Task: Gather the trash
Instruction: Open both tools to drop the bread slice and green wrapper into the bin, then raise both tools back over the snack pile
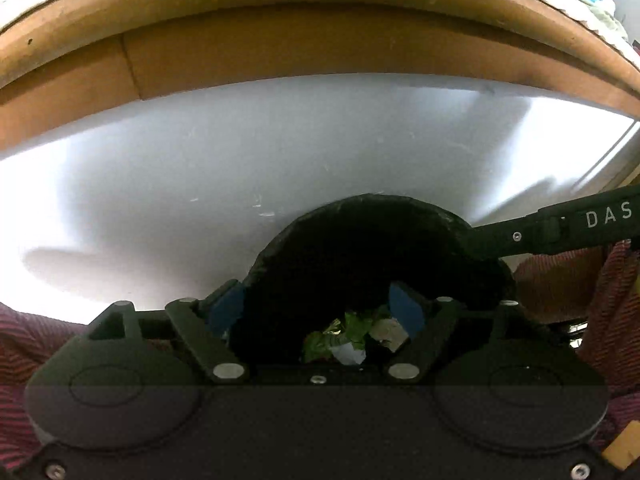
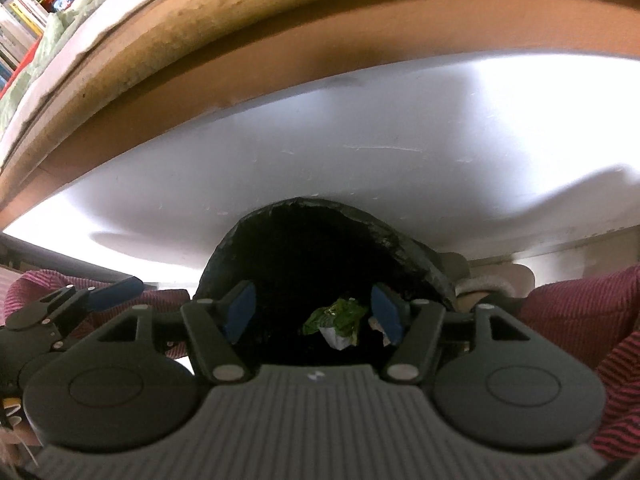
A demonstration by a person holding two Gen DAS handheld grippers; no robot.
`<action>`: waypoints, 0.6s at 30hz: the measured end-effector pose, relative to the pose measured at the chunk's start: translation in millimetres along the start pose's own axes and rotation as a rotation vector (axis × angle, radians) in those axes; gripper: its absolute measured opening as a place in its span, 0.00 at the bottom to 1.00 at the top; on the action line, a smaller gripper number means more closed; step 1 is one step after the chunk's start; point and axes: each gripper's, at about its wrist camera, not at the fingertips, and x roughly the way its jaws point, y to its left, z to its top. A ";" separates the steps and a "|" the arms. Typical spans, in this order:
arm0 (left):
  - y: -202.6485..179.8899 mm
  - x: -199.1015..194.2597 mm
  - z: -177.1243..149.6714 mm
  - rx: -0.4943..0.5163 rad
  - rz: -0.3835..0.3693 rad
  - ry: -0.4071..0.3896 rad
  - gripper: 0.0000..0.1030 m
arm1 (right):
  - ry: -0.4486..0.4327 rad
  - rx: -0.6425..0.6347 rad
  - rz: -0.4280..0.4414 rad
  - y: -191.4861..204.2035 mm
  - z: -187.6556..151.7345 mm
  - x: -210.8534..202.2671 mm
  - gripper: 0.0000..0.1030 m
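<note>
Both grippers fill the lower part of their frames, angled down over a black bin (image 1: 360,240) at lower centre. Left gripper (image 1: 316,312): jaws apart, blue pads spread to either side of the bin's near rim, nothing between them. Right gripper (image 2: 314,312): jaws likewise apart and empty, one pad on each side of the bin mouth. Its arm crosses the right edge of the left wrist view.

Trash: a crumpled green wrapper (image 2: 338,316) with a white scrap (image 2: 338,338) just below it lies inside the bin, low in the dark interior. A pale crumpled piece (image 1: 386,332) sits just beside them to the right. All appear loose, touching no pad.

Judgement: the deposit step looks complete, with both claws released over the bin. The white floor (image 2: 360,160) across mid frame shows no further litter; a wooden frame (image 1: 320,48) spans the top. Next move calls for lifting both grippers clear of the rim and scanning elsewhere for remaining trash, without knocking the bin
</note>
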 end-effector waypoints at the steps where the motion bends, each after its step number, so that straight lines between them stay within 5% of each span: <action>1: 0.3 -0.7 0.2 0.000 0.000 -0.001 0.77 | -0.001 0.001 -0.001 0.3 -0.1 -0.1 0.73; 18: -1.3 -25.3 13.6 0.007 -0.002 -0.062 0.81 | -0.071 -0.102 0.025 12.8 2.5 -27.9 0.76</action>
